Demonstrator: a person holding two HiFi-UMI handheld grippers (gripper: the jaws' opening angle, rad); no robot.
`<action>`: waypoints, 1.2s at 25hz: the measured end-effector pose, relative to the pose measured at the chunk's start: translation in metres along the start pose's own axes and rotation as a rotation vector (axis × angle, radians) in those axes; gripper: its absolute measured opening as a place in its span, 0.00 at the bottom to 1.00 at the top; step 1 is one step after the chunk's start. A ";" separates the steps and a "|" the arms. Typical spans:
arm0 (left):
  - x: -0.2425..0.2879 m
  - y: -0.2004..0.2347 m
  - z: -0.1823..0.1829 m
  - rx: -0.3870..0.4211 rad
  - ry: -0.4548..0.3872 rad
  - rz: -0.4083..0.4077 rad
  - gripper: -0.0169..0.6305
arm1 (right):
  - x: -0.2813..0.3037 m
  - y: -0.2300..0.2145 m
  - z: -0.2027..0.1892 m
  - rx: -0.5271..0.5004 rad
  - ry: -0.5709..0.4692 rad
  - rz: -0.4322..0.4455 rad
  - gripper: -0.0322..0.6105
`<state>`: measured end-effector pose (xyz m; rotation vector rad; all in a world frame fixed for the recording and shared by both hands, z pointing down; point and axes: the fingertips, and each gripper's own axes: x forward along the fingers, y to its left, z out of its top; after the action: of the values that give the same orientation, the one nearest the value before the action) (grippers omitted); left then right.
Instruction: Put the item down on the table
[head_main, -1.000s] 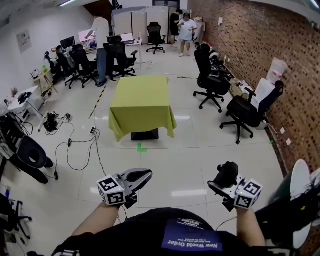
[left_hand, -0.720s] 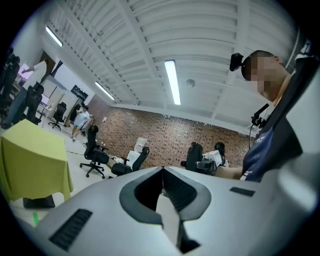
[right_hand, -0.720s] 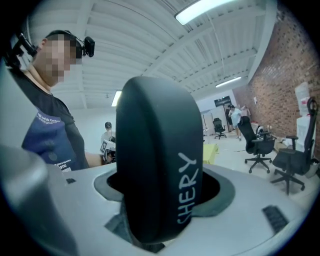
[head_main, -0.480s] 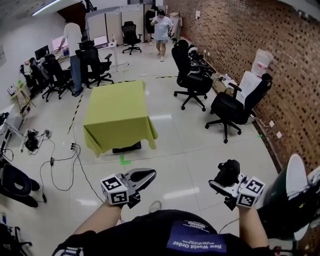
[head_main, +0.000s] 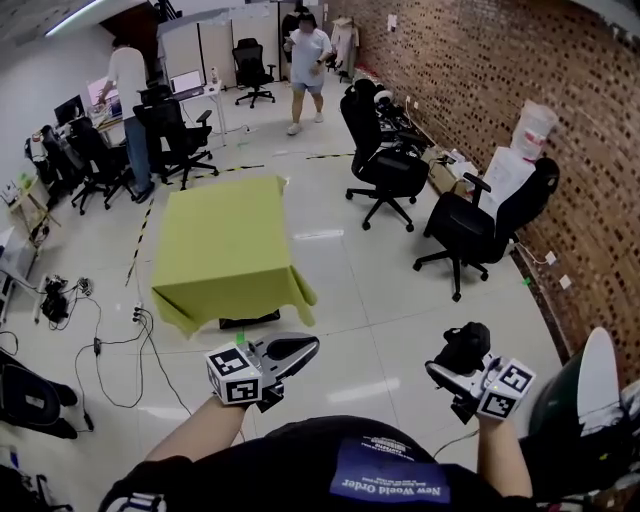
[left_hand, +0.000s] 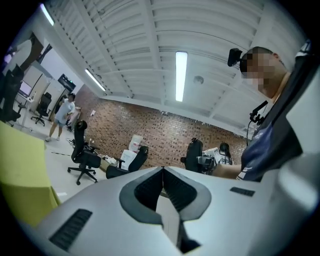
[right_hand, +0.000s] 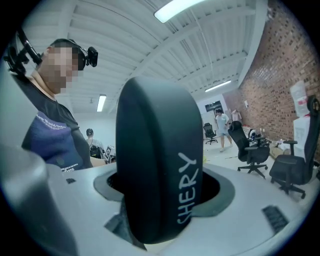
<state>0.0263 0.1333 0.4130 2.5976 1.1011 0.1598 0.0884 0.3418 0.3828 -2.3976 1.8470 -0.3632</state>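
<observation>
A table with a yellow-green cloth (head_main: 225, 250) stands a few steps ahead on the floor, left of centre in the head view. My right gripper (head_main: 462, 352) is shut on a black rounded item (head_main: 465, 345) with white lettering; in the right gripper view the item (right_hand: 160, 160) fills the gap between the jaws. My left gripper (head_main: 300, 348) is shut with nothing in it, its tips meeting in the left gripper view (left_hand: 162, 167). Both grippers hang close to my body, well short of the table.
Black office chairs (head_main: 385, 165) (head_main: 480, 230) stand to the right along a brick wall. One person (head_main: 305, 60) walks at the far end, another (head_main: 130, 100) stands at desks on the left. Cables (head_main: 95, 320) trail over the floor at the left.
The view has swung so the table now sits further left and nearer. The far person has walked closer. Both grippers keep their hold and place before my body.
</observation>
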 end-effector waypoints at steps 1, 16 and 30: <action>0.004 0.008 0.003 -0.001 -0.001 0.010 0.04 | 0.005 -0.010 0.002 0.000 0.003 0.008 0.57; 0.122 0.099 0.032 -0.009 -0.126 0.362 0.04 | 0.042 -0.232 0.050 -0.032 0.039 0.271 0.57; 0.152 0.162 0.046 -0.036 -0.206 0.583 0.04 | 0.142 -0.316 0.083 -0.089 0.123 0.526 0.57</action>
<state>0.2533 0.1253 0.4202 2.7502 0.2509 0.0374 0.4395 0.2827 0.3897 -1.8603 2.4899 -0.3867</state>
